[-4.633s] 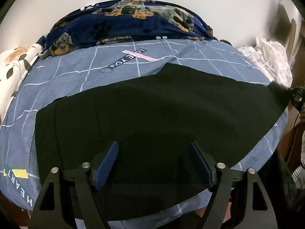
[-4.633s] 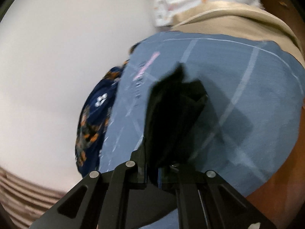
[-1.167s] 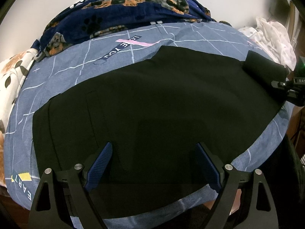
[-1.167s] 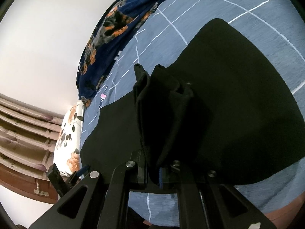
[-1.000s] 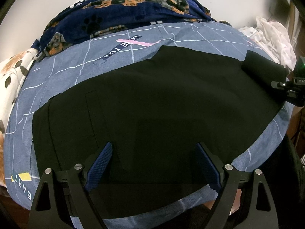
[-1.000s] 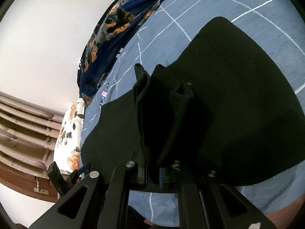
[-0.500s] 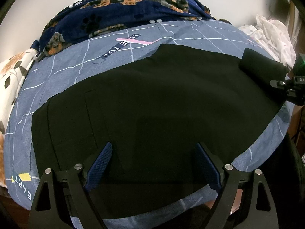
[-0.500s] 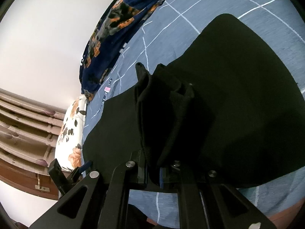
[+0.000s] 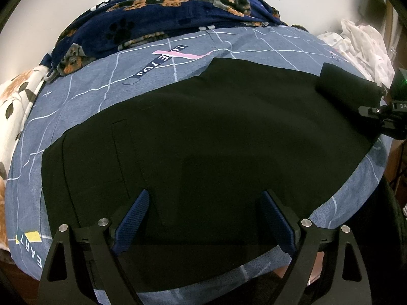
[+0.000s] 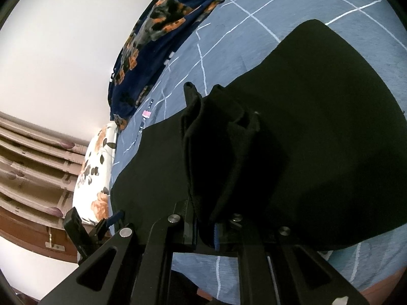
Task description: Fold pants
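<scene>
The black pants (image 9: 216, 132) lie flat across the blue grid-patterned bedsheet (image 9: 89, 96), seemingly already doubled leg on leg. The right gripper (image 10: 216, 231) pinches the bunched hem end (image 10: 218, 152), lifted above the rest and seemingly ready to carry toward the waist; that fold remains undone. The left gripper (image 9: 203, 218) hovers spread wide above the near edge, holding nothing. A dog-print blanket (image 9: 165, 17) lies beyond.

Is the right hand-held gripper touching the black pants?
Touching. In the right wrist view, the right hand-held gripper is clamped shut on a bunched end of the black pants, with the cloth sticking up from between its fingers.
</scene>
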The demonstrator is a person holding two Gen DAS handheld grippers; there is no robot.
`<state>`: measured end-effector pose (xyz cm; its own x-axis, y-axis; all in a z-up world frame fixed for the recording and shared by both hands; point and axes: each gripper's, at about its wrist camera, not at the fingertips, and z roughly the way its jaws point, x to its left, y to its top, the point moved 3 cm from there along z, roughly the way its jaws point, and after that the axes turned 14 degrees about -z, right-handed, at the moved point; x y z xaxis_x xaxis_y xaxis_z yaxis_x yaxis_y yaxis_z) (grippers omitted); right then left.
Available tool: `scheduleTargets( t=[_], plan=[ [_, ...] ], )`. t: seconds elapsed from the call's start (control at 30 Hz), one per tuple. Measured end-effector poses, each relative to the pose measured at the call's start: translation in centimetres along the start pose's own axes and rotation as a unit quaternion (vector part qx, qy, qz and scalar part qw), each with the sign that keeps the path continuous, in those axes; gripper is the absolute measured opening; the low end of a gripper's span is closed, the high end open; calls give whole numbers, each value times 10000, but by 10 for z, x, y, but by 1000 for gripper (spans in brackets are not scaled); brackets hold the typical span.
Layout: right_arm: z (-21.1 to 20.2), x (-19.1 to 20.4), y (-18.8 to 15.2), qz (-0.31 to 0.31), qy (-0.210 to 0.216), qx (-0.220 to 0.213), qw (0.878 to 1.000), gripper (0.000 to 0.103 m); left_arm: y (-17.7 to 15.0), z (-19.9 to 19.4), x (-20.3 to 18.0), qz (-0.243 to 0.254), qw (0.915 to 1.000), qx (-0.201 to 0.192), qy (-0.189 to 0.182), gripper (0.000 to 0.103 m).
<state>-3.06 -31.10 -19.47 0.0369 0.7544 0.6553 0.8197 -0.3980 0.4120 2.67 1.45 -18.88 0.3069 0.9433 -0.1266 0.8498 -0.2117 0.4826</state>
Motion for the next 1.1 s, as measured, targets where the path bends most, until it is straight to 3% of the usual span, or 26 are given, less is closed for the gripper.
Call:
scheduleTargets(
  t=[1.1],
  plan=[
    [5, 16, -1, -377, -217, 64, 9990, 12, -2, 2, -4, 38, 10000, 25, 20, 90]
  ],
)
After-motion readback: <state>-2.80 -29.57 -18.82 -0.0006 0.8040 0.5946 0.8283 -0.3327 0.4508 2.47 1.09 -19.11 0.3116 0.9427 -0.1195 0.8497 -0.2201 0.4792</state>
